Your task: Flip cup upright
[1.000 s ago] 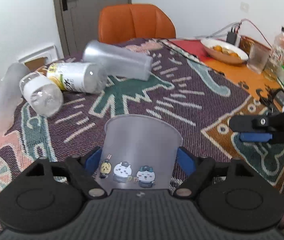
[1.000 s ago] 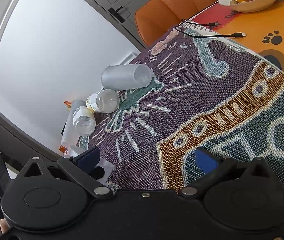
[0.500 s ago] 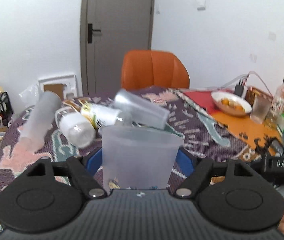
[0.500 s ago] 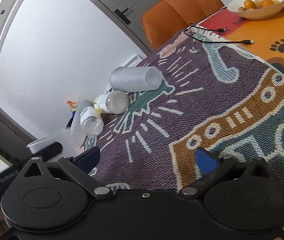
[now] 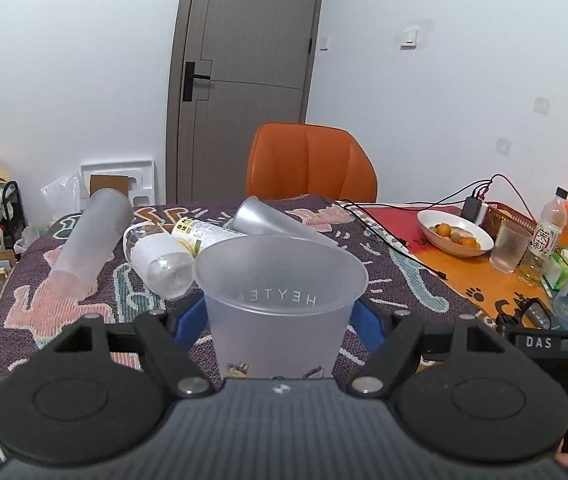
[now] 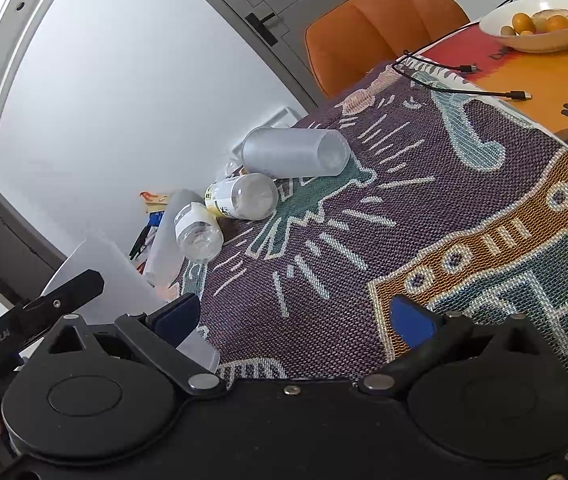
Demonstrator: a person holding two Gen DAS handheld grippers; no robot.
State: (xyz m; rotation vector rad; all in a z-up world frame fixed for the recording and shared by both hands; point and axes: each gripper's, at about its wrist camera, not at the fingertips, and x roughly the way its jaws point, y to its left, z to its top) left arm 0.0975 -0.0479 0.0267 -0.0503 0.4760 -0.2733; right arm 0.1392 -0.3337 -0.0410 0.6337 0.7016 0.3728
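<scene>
At nine o'clock on the worktop (image 5: 435,280), lay a frosted tumbler (image 5: 92,240) and two empty bottles (image 5: 164,256). Dead centre, held mouth-up: the translucent HEYTEA cup (image 5: 280,304), clamped at its sides by the left gripper (image 5: 280,320). At three o'clock, waited the right gripper (image 6: 295,316), spread apart and holding nothing. Judged risky: thin walls could buckle under squeeze, or cup could tip on the soft woven cloth (image 6: 423,240) if released while tilted.
</scene>
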